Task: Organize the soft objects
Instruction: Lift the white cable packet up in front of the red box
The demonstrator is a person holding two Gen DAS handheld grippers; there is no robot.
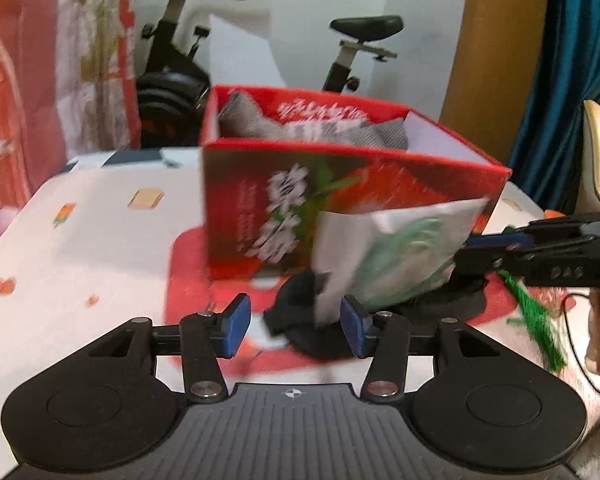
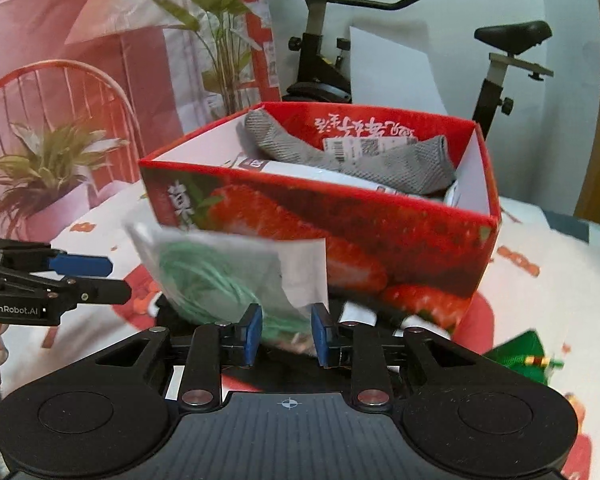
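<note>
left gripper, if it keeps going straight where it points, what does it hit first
Likely the black cloth lying just ahead between the open left gripper pads, then the red strawberry-printed cardboard box behind it; depth is unclear.

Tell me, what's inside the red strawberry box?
Inside the red strawberry box lie grey socks with a barcode label, resting on something white. The front wall hides the bottom, so anything underneath stays unseen.
</note>
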